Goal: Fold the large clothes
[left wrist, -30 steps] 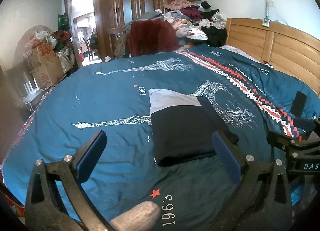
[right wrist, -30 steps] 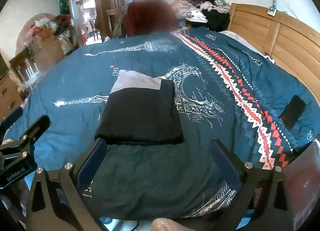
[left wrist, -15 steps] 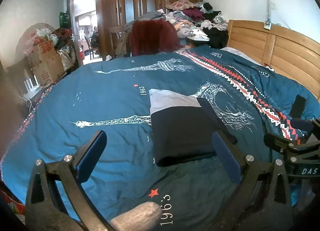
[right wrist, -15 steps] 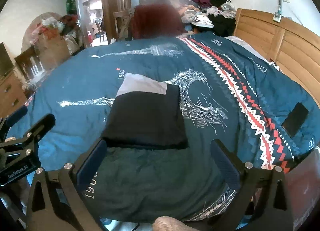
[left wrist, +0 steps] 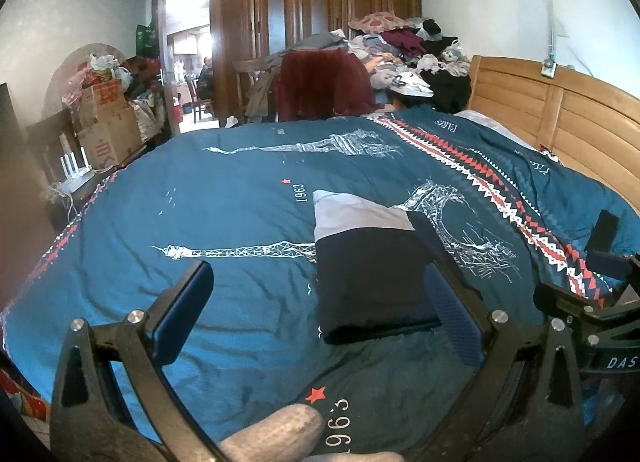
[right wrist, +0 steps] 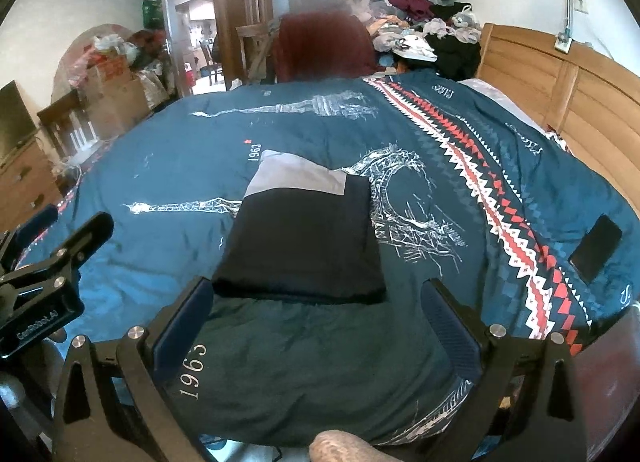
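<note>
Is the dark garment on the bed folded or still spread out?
Folded: the dark garment lies as a compact rectangle on the duvet, grey panel at its far end.

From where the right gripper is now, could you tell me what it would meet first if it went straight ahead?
Most likely the near edge of the folded dark garment, which lies on the blue bedspread straight ahead of the open right gripper. If it is angled downward, it could touch the bedspread first; depth is hard to judge.

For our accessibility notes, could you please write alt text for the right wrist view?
A folded dark garment with a grey panel lies flat on a blue Eiffel Tower print bedspread. The right gripper hangs before it, jaws open and empty, with a black phone on the bedspread at right.
</note>
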